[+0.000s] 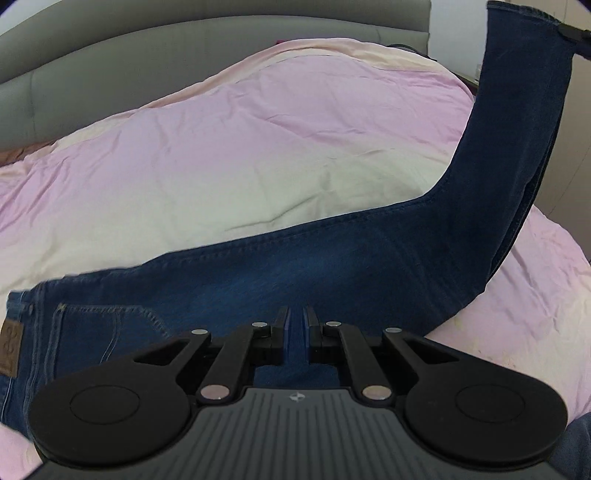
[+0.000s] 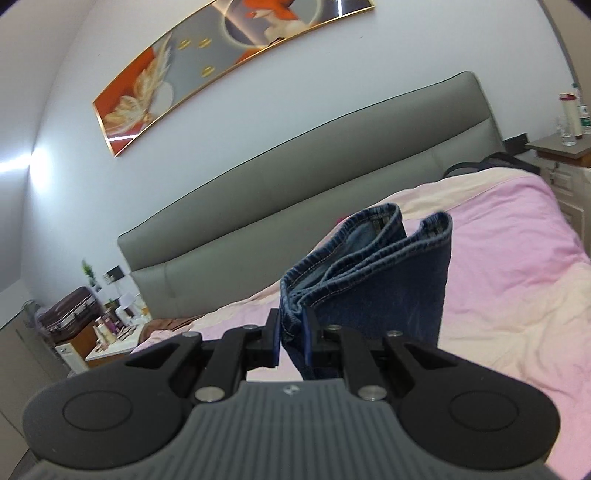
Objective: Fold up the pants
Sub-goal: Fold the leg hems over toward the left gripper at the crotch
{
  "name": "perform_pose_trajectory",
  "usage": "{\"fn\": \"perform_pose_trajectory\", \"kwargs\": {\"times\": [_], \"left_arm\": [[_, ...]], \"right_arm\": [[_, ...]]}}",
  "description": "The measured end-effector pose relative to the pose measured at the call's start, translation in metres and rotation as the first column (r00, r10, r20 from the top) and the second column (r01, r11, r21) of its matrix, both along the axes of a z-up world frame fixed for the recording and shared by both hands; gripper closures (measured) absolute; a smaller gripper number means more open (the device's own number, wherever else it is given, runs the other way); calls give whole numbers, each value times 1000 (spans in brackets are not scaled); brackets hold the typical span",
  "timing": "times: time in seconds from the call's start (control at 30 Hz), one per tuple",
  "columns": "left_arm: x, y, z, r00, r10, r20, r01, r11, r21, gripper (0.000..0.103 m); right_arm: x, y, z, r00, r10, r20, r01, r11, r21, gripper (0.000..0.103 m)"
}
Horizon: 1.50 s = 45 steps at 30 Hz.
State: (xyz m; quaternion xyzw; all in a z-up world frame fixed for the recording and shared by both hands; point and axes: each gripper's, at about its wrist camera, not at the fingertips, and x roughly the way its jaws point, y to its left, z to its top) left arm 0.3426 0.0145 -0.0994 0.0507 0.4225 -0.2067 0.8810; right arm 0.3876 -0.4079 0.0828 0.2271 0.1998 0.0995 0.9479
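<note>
Dark blue jeans lie across a pink bed cover, waistband and leather patch at the left. My left gripper is shut on the denim at the near edge, around the thigh. The legs bend upward at the right and rise to the top corner, where the tip of my right gripper holds them. In the right wrist view, my right gripper is shut on the leg ends, whose stacked hems stand up above the bed cover.
A grey padded headboard runs behind the bed, with a framed painting above it. A nightstand at the right carries bottles and a glass. At the left stand a cluttered low table and a dark suitcase.
</note>
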Motion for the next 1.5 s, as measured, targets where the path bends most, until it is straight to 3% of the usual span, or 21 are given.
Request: {"fn": "perform_pose_trajectory", "kwargs": {"times": [0.17,0.27,0.4,0.5,0.67,0.77,0.87,0.9,1.0,1.07,1.17,1.27,1.37,1.4,1.43,1.5], "left_arm": [[-30,75,-6,993,109,-48,-112,991,-67,93],[-48,116,-23,976,190,-102,-201,974,-108,93],[-73,166,-48,938,288,-193,-321,932,-167,93],[-89,189,-66,911,327,-251,-384,896,-224,93],[-91,189,-90,894,327,-306,-417,858,-300,93],[-83,180,-97,893,328,-309,-427,834,-349,90],[-79,176,-103,889,333,-316,-442,807,-391,81],[-78,176,-103,888,336,-315,-445,800,-401,81],[-79,179,-107,879,365,-308,-470,772,-427,81],[-77,178,-108,866,390,-314,-495,759,-423,81],[-75,175,-106,859,413,-303,-507,767,-393,81],[-74,175,-106,855,420,-303,-513,770,-380,81],[-72,175,-108,855,412,-314,-512,767,-387,81],[-71,174,-108,859,404,-315,-506,764,-400,81],[-69,173,-108,864,392,-316,-498,761,-417,81],[-67,172,-109,872,367,-325,-484,748,-454,81]], "right_arm": [[24,111,-27,989,139,-57,-140,990,-10,95],[36,178,-61,968,220,-117,-223,975,-13,95],[39,271,-130,916,314,-249,-332,943,-30,95],[19,326,-186,850,368,-378,-420,906,-61,95],[-40,373,-245,786,407,-465,-547,808,-217,95],[-60,383,-267,779,402,-481,-588,733,-340,95],[-61,385,-275,735,425,-528,-641,689,-339,95],[-60,384,-272,731,427,-532,-643,692,-328,94],[-57,378,-247,750,453,-482,-629,713,-309,70],[-45,381,-231,775,455,-440,-609,723,-326,70],[-24,386,-229,818,399,-415,-556,736,-387,70],[3,388,-241,820,371,-435,-527,785,-325,70],[22,396,-256,815,343,-467,-520,789,-327,71],[26,396,-261,811,339,-477,-519,794,-317,76],[29,394,-264,804,345,-485,-521,801,-294,95],[30,387,-267,793,363,-489,-524,817,-242,103]]}}
